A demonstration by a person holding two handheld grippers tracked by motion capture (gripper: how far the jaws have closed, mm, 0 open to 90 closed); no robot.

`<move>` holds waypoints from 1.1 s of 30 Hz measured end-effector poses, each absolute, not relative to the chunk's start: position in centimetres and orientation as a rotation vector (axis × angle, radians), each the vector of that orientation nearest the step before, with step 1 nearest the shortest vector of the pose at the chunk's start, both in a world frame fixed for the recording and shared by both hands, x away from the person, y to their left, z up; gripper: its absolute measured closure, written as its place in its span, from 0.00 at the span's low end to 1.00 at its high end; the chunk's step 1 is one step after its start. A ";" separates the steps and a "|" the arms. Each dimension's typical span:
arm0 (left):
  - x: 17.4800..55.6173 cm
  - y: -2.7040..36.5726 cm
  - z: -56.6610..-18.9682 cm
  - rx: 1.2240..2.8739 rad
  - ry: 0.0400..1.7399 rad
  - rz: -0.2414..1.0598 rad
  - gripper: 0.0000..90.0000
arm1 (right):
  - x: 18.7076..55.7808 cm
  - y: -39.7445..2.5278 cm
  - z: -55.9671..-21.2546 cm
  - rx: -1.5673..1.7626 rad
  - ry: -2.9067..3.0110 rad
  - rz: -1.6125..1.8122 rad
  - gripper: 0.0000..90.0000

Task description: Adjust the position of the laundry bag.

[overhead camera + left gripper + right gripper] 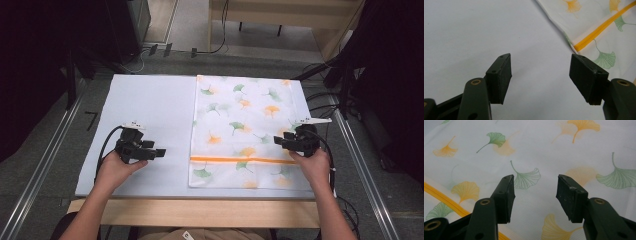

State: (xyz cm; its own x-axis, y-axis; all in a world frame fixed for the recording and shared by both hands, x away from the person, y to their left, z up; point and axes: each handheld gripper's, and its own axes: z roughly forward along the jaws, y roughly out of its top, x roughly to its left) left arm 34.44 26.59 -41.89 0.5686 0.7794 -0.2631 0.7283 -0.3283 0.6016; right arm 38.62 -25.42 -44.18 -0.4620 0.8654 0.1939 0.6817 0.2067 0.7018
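Forearms come in from the bottom edge of the high view, nearest the camera, and we hold a gripper in each hand. Next, the table (150,105): a pale sheet covers it, bare on its left half. On the right half lies the cloth (243,131), flat, white with green and orange leaf prints and an orange stripe (240,159) across its near end. Its left edge runs down the table's middle; its right edge sits close to the table's right edge.

Our left gripper (155,152) hovers over the bare sheet, just left of the cloth's near-left part, apart from it. Left gripper view: jaws spread wide, nothing between them, cloth edge (564,32) and stripe beyond the right jaw.

Our right gripper (279,141) sits over the cloth's right side, just above the stripe. Right gripper view: jaws parted, empty, printed cloth (529,152) under them. Whether the tips touch the cloth, we cannot tell.
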 end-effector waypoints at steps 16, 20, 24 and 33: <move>34.9 26.0 -42.3 2.143 1.205 0.081 0.38 | 38.6 -25.4 -44.2 1.475 2.256 1.128 0.54; 35.0 26.0 -42.3 2.147 1.200 0.074 0.38 | 38.7 -25.1 -44.4 1.466 2.273 1.117 0.52; 35.0 25.9 -42.3 2.146 1.195 0.072 0.38 | 38.6 -24.9 -44.4 1.452 2.276 1.113 0.51; 35.0 25.8 -42.3 2.149 1.194 0.061 0.44 | 38.7 -24.8 -44.6 1.479 2.297 1.093 0.52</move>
